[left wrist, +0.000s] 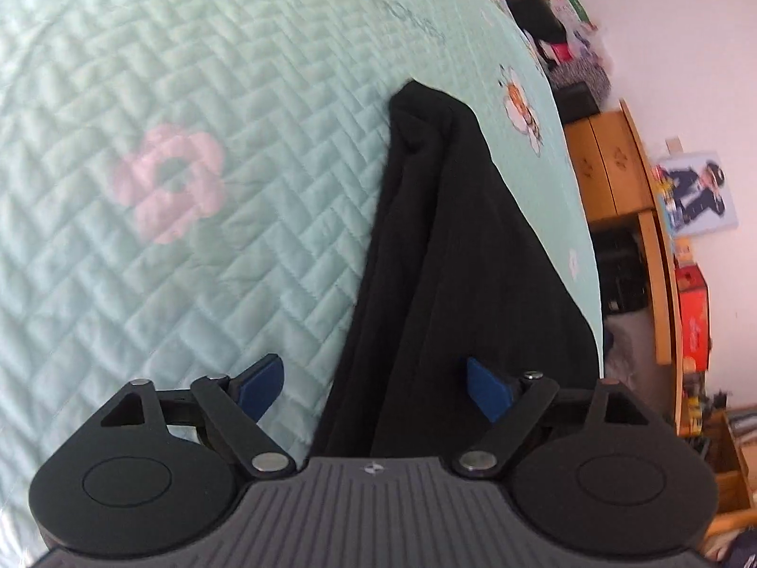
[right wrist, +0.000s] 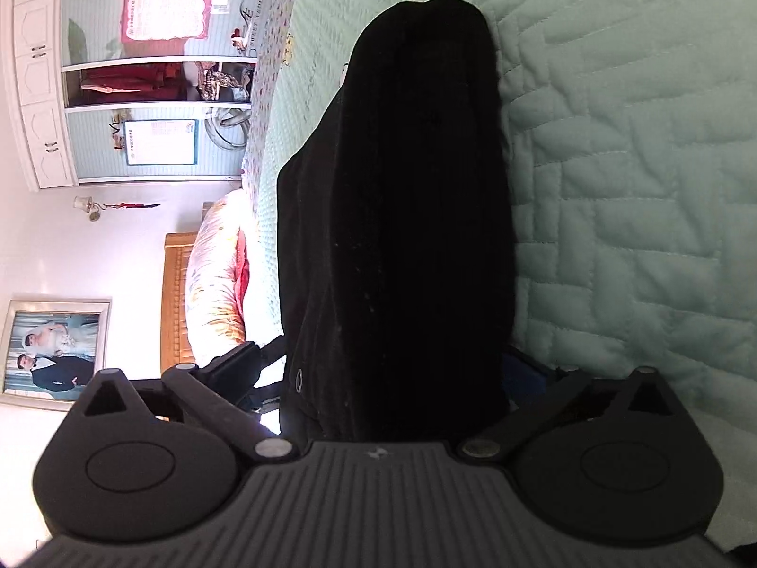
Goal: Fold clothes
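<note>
Item: black garment (left wrist: 440, 255), soft knit, judged light, limp and prone to sag or slide out of a shallow pinch; it lies bunched lengthwise on the quilted mint bedspread (left wrist: 189, 94), running from 6 o'clock up toward 12 in both wrist views. Left tongs (left wrist: 374, 390): jaws wide, blue pads either side of the near end, not pinching it; right tongs (right wrist: 392, 378): cloth fills the gap and hides the pads, grip cannot be told. Best hold, by judgement: hem or corner, through doubled layers, both ends at once.
</note>
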